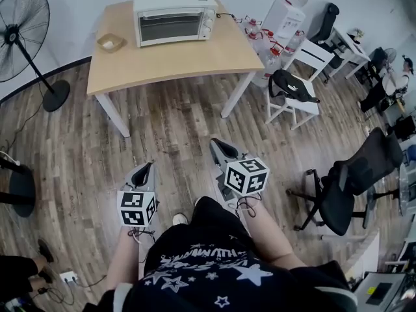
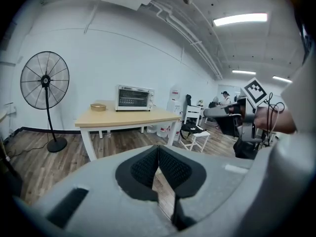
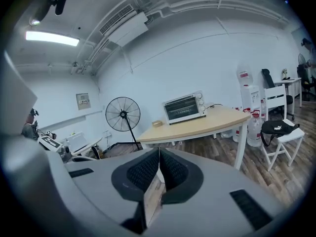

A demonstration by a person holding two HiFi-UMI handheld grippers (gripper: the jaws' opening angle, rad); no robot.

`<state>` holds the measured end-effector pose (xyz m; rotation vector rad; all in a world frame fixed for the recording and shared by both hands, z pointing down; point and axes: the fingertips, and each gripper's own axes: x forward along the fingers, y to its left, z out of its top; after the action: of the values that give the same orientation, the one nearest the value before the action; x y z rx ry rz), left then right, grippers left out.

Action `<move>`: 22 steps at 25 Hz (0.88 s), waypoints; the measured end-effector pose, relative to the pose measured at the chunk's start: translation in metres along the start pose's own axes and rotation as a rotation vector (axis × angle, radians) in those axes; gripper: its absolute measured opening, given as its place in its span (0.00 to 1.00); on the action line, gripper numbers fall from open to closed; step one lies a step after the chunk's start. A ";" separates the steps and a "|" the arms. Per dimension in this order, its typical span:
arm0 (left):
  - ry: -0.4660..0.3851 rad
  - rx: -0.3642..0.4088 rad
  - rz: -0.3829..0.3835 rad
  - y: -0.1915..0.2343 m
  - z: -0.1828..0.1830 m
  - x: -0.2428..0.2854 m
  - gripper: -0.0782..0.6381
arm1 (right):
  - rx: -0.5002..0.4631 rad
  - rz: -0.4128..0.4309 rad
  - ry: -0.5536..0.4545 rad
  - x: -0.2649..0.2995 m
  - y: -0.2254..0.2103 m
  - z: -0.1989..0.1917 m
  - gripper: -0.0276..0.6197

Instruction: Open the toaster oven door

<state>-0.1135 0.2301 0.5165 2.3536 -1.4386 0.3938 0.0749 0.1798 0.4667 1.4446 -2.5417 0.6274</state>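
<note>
1. The left claw (image 1: pixel 148 166) has its two grey jaws together. Their dark ribbed pads meet at the tips with nothing between them, and in the left gripper view only floor planks show through the slit below.
2. The right claw (image 1: pixel 217 142) is closed the same way, pads touching and empty.
3. The white box-shaped toaster oven with a glass door (image 1: pixel 174 17) stands well ahead of both claws, apart from them, with its door shut. Its handle is too small to make out.
4. The oven sits on a pale wooden table with white legs (image 1: pixel 162 67), straight ahead of the claws.
5. A small tan shallow dish (image 1: pixel 111 42) lies just left of the oven; I cannot tell what it holds.
6. The hands on the claws are hidden behind the marker cubes and the person's black star-print shirt (image 1: pixel 208 275).
7. A black pedestal fan (image 1: pixel 19 34) stands far left of the left claw, its cage cut off by the frame edge.
8. A black office chair (image 1: pixel 354 181) stands to the right of the right claw.
</note>
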 end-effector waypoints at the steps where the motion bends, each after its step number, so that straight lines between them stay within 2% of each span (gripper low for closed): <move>1: -0.004 -0.004 0.000 0.002 0.002 0.000 0.14 | 0.001 0.001 -0.001 0.001 0.000 0.003 0.10; 2: -0.007 -0.007 -0.001 0.004 0.004 0.001 0.14 | 0.003 0.003 -0.003 0.001 0.000 0.005 0.21; 8: 0.003 0.000 0.001 0.009 0.007 0.014 0.14 | 0.031 -0.005 -0.015 0.019 -0.018 0.015 0.31; 15: 0.031 -0.014 0.049 0.038 0.017 0.048 0.14 | 0.055 0.049 -0.004 0.076 -0.038 0.034 0.32; 22: 0.012 0.000 0.100 0.071 0.065 0.113 0.14 | 0.056 0.091 -0.004 0.145 -0.079 0.074 0.32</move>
<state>-0.1234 0.0819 0.5156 2.2818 -1.5546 0.4327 0.0716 -0.0011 0.4700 1.3554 -2.6253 0.7160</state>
